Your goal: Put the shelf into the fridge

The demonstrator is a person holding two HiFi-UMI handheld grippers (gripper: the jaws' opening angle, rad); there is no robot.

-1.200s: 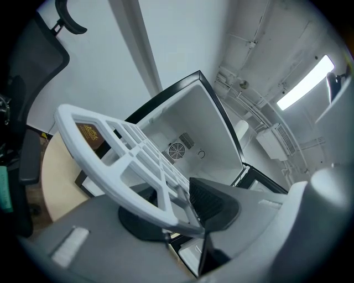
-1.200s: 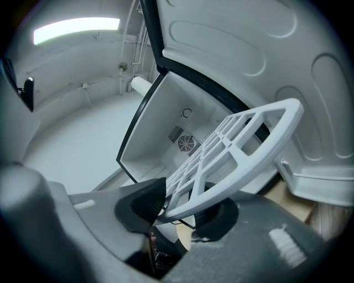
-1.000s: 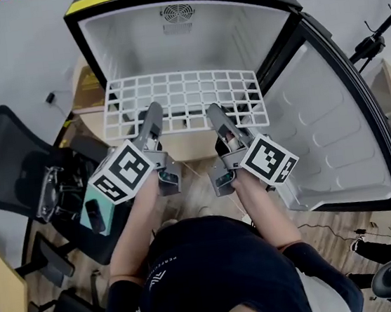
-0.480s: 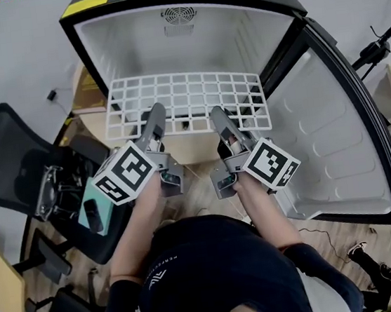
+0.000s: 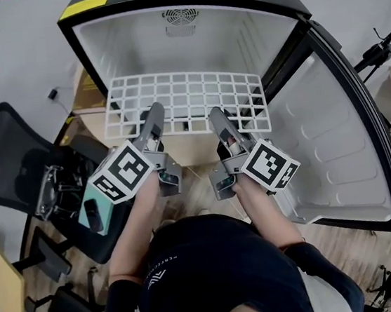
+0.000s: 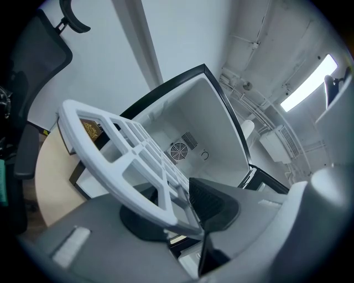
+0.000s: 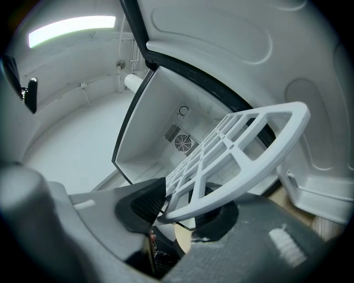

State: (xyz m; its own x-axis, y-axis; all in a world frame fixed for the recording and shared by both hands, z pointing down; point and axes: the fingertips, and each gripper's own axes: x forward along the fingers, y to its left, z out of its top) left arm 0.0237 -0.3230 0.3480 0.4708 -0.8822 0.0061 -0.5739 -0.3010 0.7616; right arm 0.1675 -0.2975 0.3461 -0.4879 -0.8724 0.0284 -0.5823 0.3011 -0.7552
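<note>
In front of me the fridge (image 5: pixel 168 45) stands open and its white inside is bare. Its door (image 5: pixel 336 148) is swung out to the right. A black chair (image 5: pixel 6 168) sits off to my left, well apart from the fridge.

I have the shelf (image 5: pixel 188 96), a white grid, held roughly level across the fridge's mouth. Its far edge is at the opening and the rest sticks out toward me. I cannot tell whether it rests on anything inside.

My left gripper (image 5: pixel 154 114) has its jaws clamped on the shelf's near rim, left of the middle. My right gripper (image 5: pixel 217 117) has its jaws clamped on the same rim, right of the middle. In each gripper view the rim bar runs between the dark pads.

A small round fan grille (image 5: pixel 180 16) shows on the fridge's back wall.
</note>
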